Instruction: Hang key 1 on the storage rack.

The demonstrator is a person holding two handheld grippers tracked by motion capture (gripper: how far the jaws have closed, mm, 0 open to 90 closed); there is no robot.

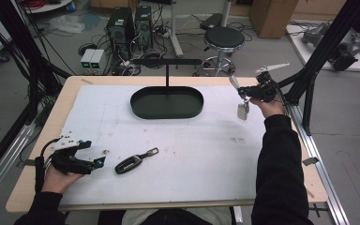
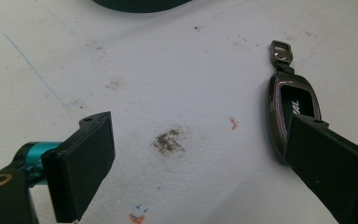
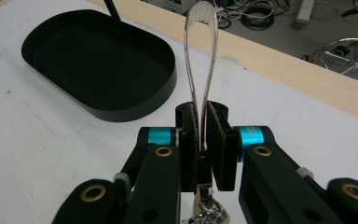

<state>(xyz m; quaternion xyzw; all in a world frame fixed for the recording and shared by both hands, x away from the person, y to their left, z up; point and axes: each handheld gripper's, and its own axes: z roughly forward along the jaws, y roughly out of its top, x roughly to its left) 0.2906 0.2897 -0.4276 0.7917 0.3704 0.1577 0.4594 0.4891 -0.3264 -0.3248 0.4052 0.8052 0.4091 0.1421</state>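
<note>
Right gripper (image 1: 249, 95) clenched on a shiny loop (image 3: 200, 56) with a tag (image 1: 243, 111) hanging below, held high at far right, beside the black tray (image 1: 167, 102) with its hook stand (probably the goal). Not yet hung. Left gripper (image 1: 88, 157) open, resting near left; car key (image 1: 130, 163) lying untouched just beside it.

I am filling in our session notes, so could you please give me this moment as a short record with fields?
Setting: white table top with a black oval tray under a T-shaped stand
Right gripper: shut on a clear strap loop, raised above the table's far right; a small tag dangles below it
Left gripper: open, jaws wide apart, low over the near left of the table
Car key fob: lying flat on the table, beside the left gripper's jaw
Tray contents: nothing inside
</note>
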